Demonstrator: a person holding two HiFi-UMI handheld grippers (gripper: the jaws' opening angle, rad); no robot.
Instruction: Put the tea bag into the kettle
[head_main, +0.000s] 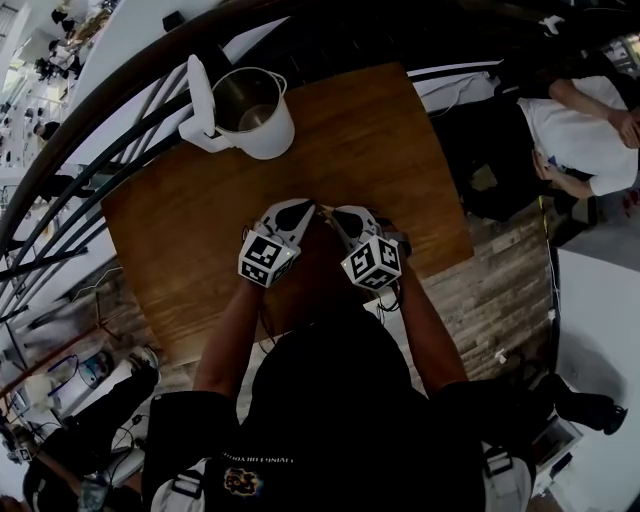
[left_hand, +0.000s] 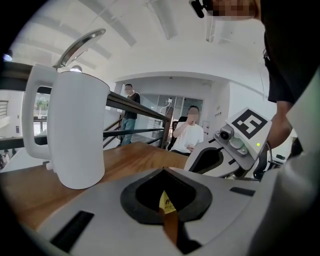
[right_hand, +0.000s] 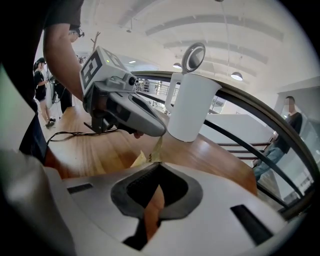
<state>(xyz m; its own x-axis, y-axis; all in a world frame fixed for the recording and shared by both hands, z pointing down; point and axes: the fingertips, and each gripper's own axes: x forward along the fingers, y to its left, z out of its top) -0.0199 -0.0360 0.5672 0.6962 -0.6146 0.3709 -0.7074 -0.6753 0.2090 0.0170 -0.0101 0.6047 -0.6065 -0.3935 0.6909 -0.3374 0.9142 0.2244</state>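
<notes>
The wooden table (head_main: 400, 150) fills the middle of the head view, with a dark curved railing (head_main: 100, 150) running along its upper left edge. A white kettle (head_main: 250, 115) stands upright on the table in the upper left of the frame. Its lid (head_main: 200, 95) is tipped up and its metal inside is open to view. A person in a white shirt (head_main: 580, 130) sits beyond the table at the upper right.

Near the centre of the frame, close to the table's lower edge, the left gripper (head_main: 300, 215) and right gripper (head_main: 340, 218) point towards each other with their tips almost meeting. Each gripper view shows the jaws pressed together on a thin yellow piece. This is the tea bag (left_hand: 167, 201), probably still in its paper packet, though the views are too tight to be sure.

In the right gripper view the yellow paper runs from the right gripper's jaws up to the left gripper's tip, so it is stretched between the two. The tea bag is held just above the table and well apart from the kettle, which sits further up and to the left in the head view.
</notes>
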